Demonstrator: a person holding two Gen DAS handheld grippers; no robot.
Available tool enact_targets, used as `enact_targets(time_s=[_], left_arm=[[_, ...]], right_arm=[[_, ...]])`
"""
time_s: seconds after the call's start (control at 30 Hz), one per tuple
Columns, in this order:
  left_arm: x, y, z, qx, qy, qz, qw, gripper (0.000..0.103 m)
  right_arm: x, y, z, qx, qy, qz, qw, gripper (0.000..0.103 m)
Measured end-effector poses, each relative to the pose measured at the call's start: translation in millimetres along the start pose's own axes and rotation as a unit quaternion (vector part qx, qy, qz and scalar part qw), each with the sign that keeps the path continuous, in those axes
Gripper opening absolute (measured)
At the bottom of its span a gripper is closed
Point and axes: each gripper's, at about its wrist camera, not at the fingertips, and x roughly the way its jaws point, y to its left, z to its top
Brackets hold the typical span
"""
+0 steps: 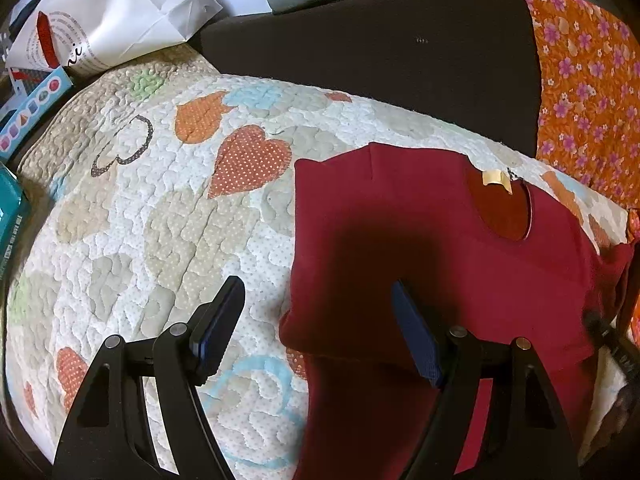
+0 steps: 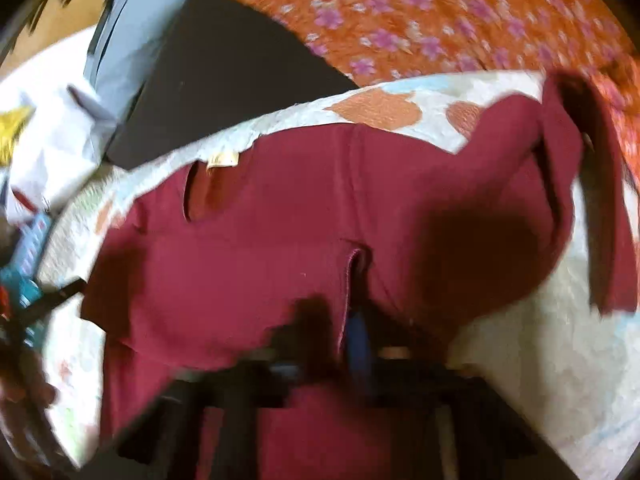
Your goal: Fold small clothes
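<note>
Right claw [image 2: 354,320] pinching maroon shirt [image 2: 280,208] hem edge.

Both wrist cameras look steeply down, close over the quilt [image 1: 168,240]. The left view sits at its left part; the right view (blurred, seemingly nearer) faces its far edge. Both share the maroon shirt [image 1: 460,248].

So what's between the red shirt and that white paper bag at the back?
In the left wrist view, only the heart-patterned quilt lies between the red shirt and the white paper bag.
</note>
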Motion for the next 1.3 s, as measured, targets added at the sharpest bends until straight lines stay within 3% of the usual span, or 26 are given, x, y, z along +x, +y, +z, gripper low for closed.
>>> enact_targets(time_s=[0.07, 0.17, 0.3, 0.37, 0.43, 0.6, 0.63, 0.67, 0.73, 0.77, 0.83, 0.9, 1.0, 1.07, 1.1, 1.13, 1.2, 1.3], left_arm=[[-1, 2, 1, -0.007, -0.004, 0.001, 1.0, 0.076], [3, 0, 2, -0.012, -0.004, -0.002, 0.9999, 0.076], [20, -20, -7, 0.018, 0.028, -0.002, 0.9995, 0.076], [28, -30, -13, 0.043, 0.047, 0.001, 0.998, 0.076], [33, -36, -18, 0.065, 0.054, 0.01, 0.9964, 0.076], [40, -39, -21, 0.062, 0.064, 0.014, 0.996, 0.076], [41, -39, -22, 0.063, 0.066, 0.016, 0.9957, 0.076], [41, -40, -23, 0.063, 0.064, 0.018, 0.9958, 0.076], [37, -40, -23, 0.063, 0.064, 0.019, 0.9958, 0.076], [35, -39, -23, 0.059, 0.063, 0.016, 0.9961, 0.076], [28, -37, -22, 0.048, 0.054, 0.011, 0.9973, 0.076], [22, -35, -19, 0.038, 0.047, 0.007, 0.9981, 0.076], [13, -34, -16, 0.028, 0.039, -0.006, 0.9988, 0.076], [9, -36, -16, 0.029, 0.037, -0.009, 0.9989, 0.076], [9, -36, -16, 0.029, 0.037, -0.01, 0.9988, 0.076], [10, -36, -16, 0.029, 0.038, -0.01, 0.9988, 0.076], [12, -38, -18, 0.03, 0.043, -0.01, 0.9986, 0.076], [17, -39, -18, 0.031, 0.05, -0.009, 0.9982, 0.076]], right_arm=[[-20, 6, 11, -0.025, -0.039, -0.003, 0.999, 0.008], [-50, 13, 28, -0.074, -0.121, -0.067, 0.988, 0.007], [-24, 3, 36, -0.086, -0.136, -0.136, 0.978, 0.007], [4, -7, 34, -0.094, -0.098, -0.173, 0.976, 0.007], [16, -21, 31, -0.074, -0.044, -0.152, 0.985, 0.007], [-29, -25, 8, -0.026, -0.101, -0.09, 0.99, 0.01], [-26, -18, 5, -0.031, -0.096, -0.067, 0.993, 0.01], [-9, -14, 2, -0.043, -0.061, -0.044, 0.996, 0.01], [15, -9, -2, -0.045, -0.017, -0.051, 0.998, 0.01], [8, -8, -2, -0.042, -0.038, -0.05, 0.997, 0.01], [-2, -12, 2, -0.018, -0.027, -0.032, 0.999, 0.011], [-24, -27, 2, 0.013, -0.042, -0.007, 0.999, 0.012], [-60, -50, 0, 0.023, -0.081, -0.082, 0.993, 0.022], [-82, -73, -2, 0.03, -0.114, -0.15, 0.982, 0.036], [-88, -83, -2, 0.037, -0.124, -0.173, 0.976, 0.05], [-91, -96, -5, 0.049, -0.13, -0.188, 0.972, 0.053], [-89, -115, -5, 0.073, -0.114, -0.184, 0.974, 0.053], [-79, -126, -12, 0.115, -0.096, -0.128, 0.98, 0.053]])
